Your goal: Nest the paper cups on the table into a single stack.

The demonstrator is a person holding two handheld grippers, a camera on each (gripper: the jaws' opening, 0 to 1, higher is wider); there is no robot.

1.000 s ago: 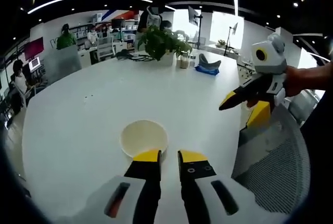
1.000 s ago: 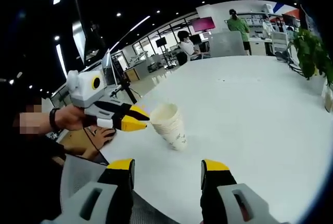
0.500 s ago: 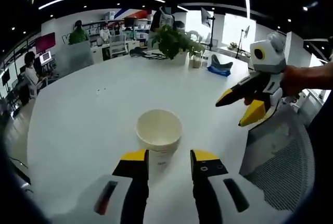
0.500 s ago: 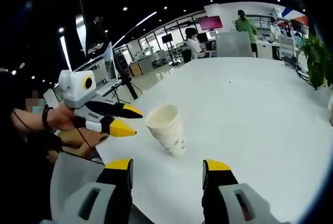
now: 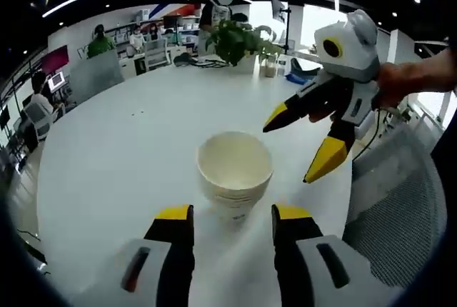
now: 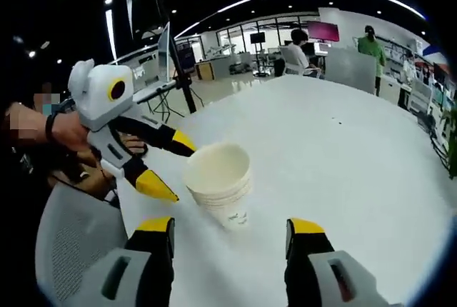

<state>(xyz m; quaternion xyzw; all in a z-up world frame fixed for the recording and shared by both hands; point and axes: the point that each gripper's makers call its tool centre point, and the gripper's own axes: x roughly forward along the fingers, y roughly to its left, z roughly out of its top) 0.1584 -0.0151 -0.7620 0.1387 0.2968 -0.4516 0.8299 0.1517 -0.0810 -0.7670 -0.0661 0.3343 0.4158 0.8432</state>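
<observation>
A stack of nested cream paper cups (image 5: 235, 177) stands upright on the white round table (image 5: 128, 150). My left gripper (image 5: 228, 215) is open, its yellow tips on either side of the stack's base and just short of it. From the right, my right gripper (image 5: 300, 144) reaches in, also open, beside the cups' rim. In the right gripper view the cup stack (image 6: 220, 183) stands ahead of my open right gripper (image 6: 233, 227), and the left gripper (image 6: 166, 165) comes in from the left, open, with its tips near the rim.
A potted plant (image 5: 238, 41) and small items stand at the table's far side. A grey mesh chair back (image 5: 396, 228) is at the near right edge of the table. People sit at desks in the office beyond (image 6: 300, 48).
Both grippers have closed in on the cup stack, which now looks larger and nearer in both views. The left gripper's jaws have spread wider.
</observation>
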